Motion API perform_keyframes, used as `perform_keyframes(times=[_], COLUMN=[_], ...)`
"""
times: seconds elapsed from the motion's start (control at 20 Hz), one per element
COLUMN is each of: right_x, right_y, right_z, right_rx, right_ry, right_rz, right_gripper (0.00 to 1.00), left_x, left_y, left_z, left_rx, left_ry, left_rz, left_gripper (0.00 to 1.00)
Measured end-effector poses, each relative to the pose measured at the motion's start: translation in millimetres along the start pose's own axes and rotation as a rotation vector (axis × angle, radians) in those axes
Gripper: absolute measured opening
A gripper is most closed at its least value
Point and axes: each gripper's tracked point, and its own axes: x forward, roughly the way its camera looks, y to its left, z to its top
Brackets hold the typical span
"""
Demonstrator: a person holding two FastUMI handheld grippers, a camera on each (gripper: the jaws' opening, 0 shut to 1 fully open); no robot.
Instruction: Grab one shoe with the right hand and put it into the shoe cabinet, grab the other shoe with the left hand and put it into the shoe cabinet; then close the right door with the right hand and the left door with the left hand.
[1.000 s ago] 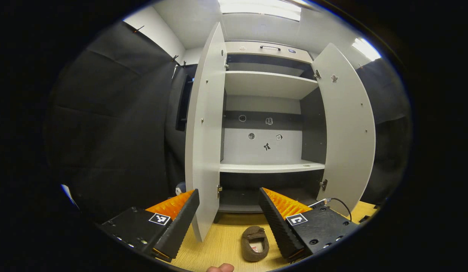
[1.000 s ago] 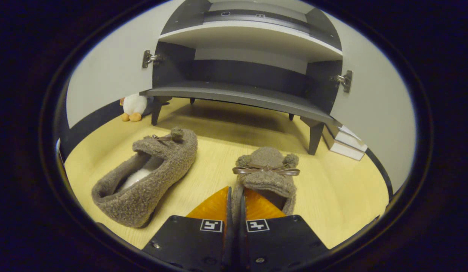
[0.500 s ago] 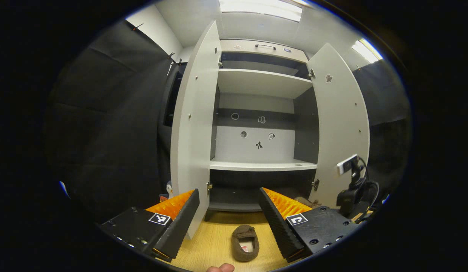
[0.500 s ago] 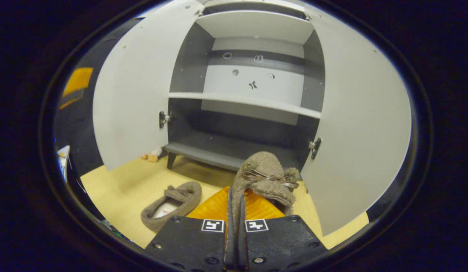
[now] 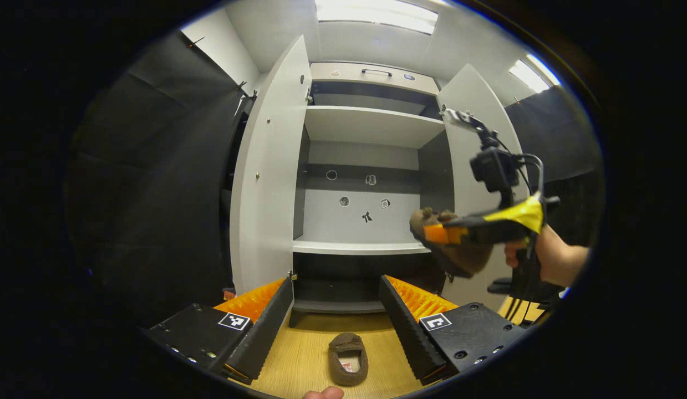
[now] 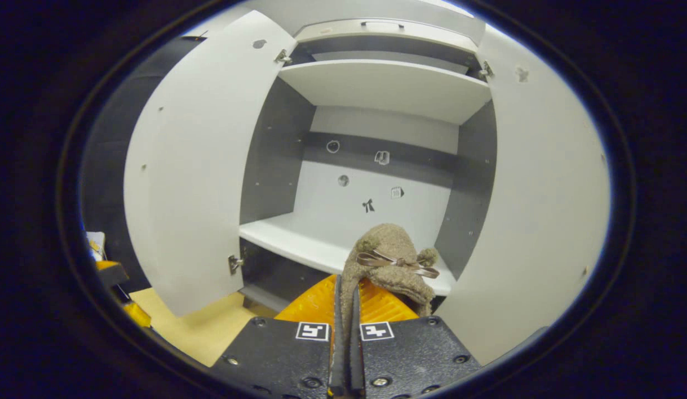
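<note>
Right gripper view: right gripper [image 6: 345, 310] sitting at bottom centre, its orange fingers [image 6: 315, 302] pressed together on the heel edge of a brown fuzzy shoe [image 6: 388, 266]. The shoe is pointing away, bow on its toe, hanging in the air in front of the cabinet [image 6: 376, 88], level with the middle shelf [image 6: 288, 241] at centre frame. Left door [image 6: 193, 166] is standing open across the left of the frame, right door [image 6: 537, 210] open across the right. Small stickers are showing on the back panel [image 6: 365, 194]. A strip of wooden floor [image 6: 199, 332] is lying at lower left.

Left gripper view: left gripper [image 5: 336, 310] sitting at the bottom, fingers [image 5: 265, 324] spread wide and holding nothing. Between them, at bottom centre, the second shoe [image 5: 347, 358] is lying on the floor [image 5: 304, 360], toe toward the cabinet [image 5: 371, 124], well short of it. At right of frame the right gripper [image 5: 440, 233] is gripping the first shoe [image 5: 454, 252] in the air, beside the right door [image 5: 476, 111] and level with the middle shelf [image 5: 360, 246]; a hand [image 5: 534, 255] is holding it. Left door [image 5: 265, 177] is standing open at centre left. A fingertip [image 5: 324, 393] is showing at the very bottom edge.
</note>
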Motion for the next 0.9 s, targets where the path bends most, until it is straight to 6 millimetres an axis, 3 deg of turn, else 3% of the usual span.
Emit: perform_keyframes(times=[0.2, 0.45, 0.65, 0.9], right_x=[70, 150, 185, 202], right_y=[-12, -21, -34, -36], right_z=[21, 3, -10, -29], right_rx=[0.002, -0.043, -0.060, -0.055], right_ry=[0.072, 0.236, 0.320, 0.380], right_rz=[0.000, -0.009, -0.043, -0.056], right_gripper=[0.07, 0.07, 0.07, 0.07], left_x=[-4, -10, -9, -8], left_y=[4, 19, 35, 49], left_z=[1, -7, -11, -11], left_rx=[0.011, 0.009, 0.006, -0.010], left_ry=[0.000, 0.020, 0.036, 0.044], left_rz=[0.006, 0.039, 0.078, 0.098], left_gripper=[0.95, 0.95, 0.95, 0.95])
